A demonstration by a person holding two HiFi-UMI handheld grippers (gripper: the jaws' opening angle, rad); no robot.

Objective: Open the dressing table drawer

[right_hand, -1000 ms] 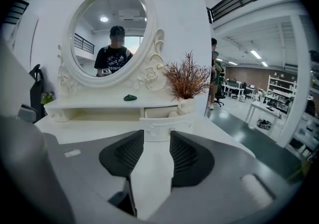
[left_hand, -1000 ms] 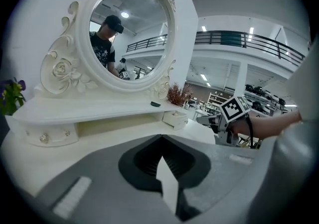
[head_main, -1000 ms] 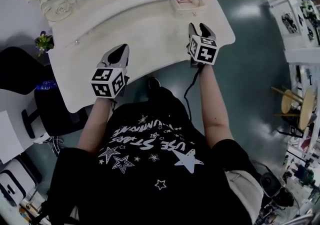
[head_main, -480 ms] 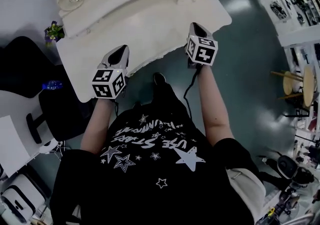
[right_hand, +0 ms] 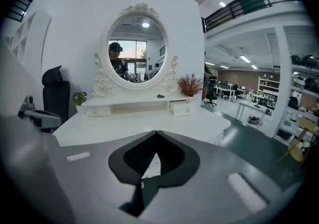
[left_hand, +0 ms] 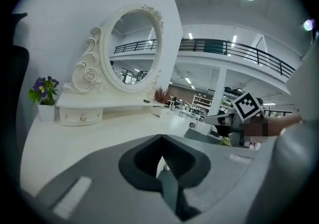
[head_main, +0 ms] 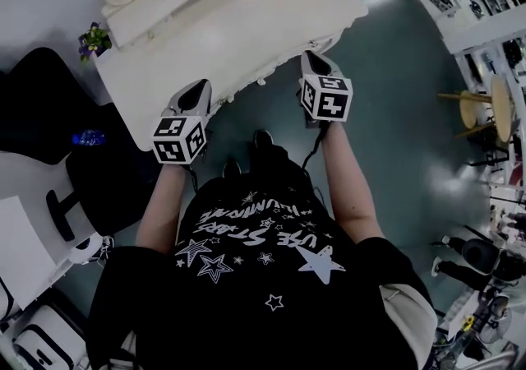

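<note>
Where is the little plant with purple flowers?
In the head view, the purple-flowered plant stands at the dressing table's left end, beside the black chair.

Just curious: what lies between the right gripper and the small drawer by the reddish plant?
Only bare white tabletop, as the right gripper view shows, from the right gripper to the small drawer.

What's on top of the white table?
An oval mirror, a shelf with two little drawers, a purple flower pot and a reddish plant. Shut drawers hide their insides.

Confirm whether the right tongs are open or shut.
Shut: in the right gripper view the right tongs meet, with nothing gripped between them.
</note>
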